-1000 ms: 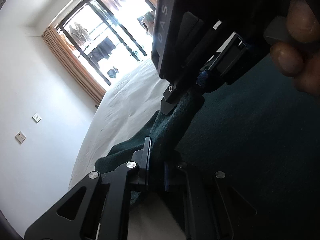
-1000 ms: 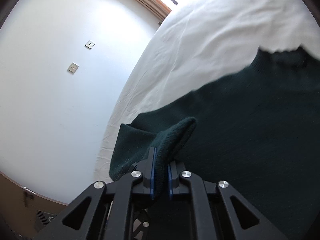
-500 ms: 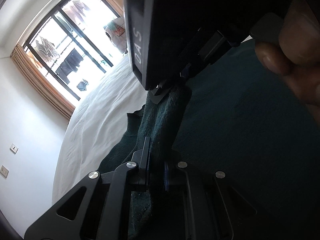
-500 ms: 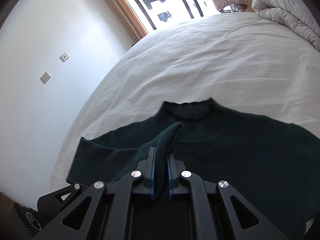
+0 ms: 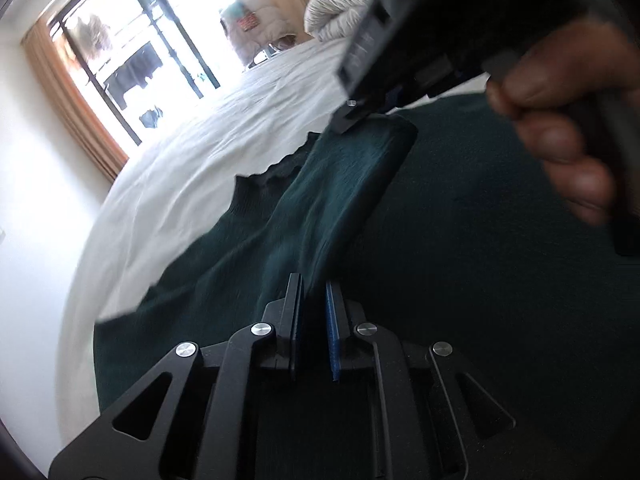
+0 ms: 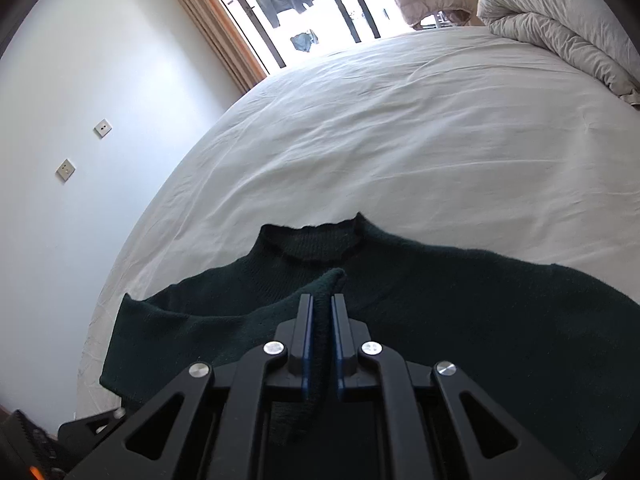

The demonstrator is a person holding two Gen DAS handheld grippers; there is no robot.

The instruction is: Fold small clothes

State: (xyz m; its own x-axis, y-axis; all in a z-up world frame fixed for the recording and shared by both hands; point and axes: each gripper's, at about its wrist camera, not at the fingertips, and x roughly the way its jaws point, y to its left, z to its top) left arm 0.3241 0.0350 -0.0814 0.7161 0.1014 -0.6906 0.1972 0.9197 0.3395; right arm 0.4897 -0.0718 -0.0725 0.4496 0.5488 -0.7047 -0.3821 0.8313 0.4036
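A dark green sweater (image 6: 460, 304) lies on the white bed sheet (image 6: 400, 140), collar (image 6: 312, 244) toward the window. Its left sleeve is folded across the chest. My right gripper (image 6: 320, 300) is shut on the sleeve cuff (image 6: 330, 280) just below the collar. My left gripper (image 5: 314, 284) is shut on the same sleeve (image 5: 344, 184) further down, and the sleeve stretches flat from it up to the right gripper (image 5: 352, 116), held by a hand (image 5: 568, 120) at the top right of the left wrist view.
A rumpled white duvet (image 6: 560, 20) lies at the bed's far right. A window with brown curtains (image 6: 212, 20) is beyond the bed. A white wall with two sockets (image 6: 66, 169) runs along the left.
Both grippers carried the sleeve over the sweater's chest and lowered it. The views tilted down from the wall to the bed, and the sleeve now lies flatter near the collar.
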